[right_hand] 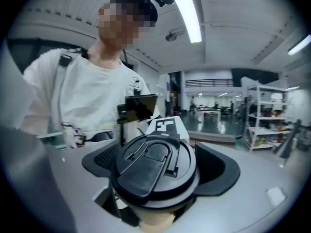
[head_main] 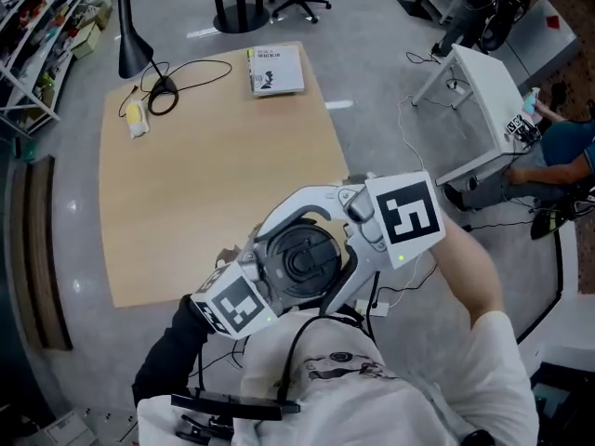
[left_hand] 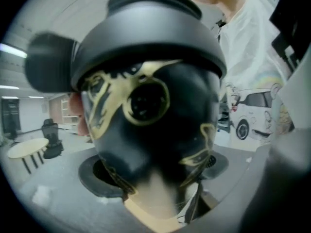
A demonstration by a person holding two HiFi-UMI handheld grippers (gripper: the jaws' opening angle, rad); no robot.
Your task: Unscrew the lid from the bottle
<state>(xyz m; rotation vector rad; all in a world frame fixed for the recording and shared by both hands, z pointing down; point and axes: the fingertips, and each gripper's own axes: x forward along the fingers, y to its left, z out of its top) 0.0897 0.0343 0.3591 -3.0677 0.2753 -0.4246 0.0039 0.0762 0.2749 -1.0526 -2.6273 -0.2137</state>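
Note:
A black bottle [left_hand: 160,130] with gold patterns and a black flip lid [head_main: 302,260] is held up in front of the person's chest, off the table. My left gripper [left_hand: 155,178] is shut on the bottle's lower body, with a dark pad [left_hand: 95,174] on each side. Its marker cube [head_main: 232,305] shows in the head view. My right gripper [right_hand: 158,178] comes in from the other side and looks down on the lid [right_hand: 155,166]. The right jaws stand around the lid's rim, with a little room on the right side. The lid sits on the bottle.
Beyond the grippers lies the tan table [head_main: 204,184], with a book [head_main: 276,70], a black lamp [head_main: 130,45], a looped cable [head_main: 186,77] and a small pale object [head_main: 138,119] at its far end. A white table [head_main: 483,91] and a seated person [head_main: 558,156] are at the right.

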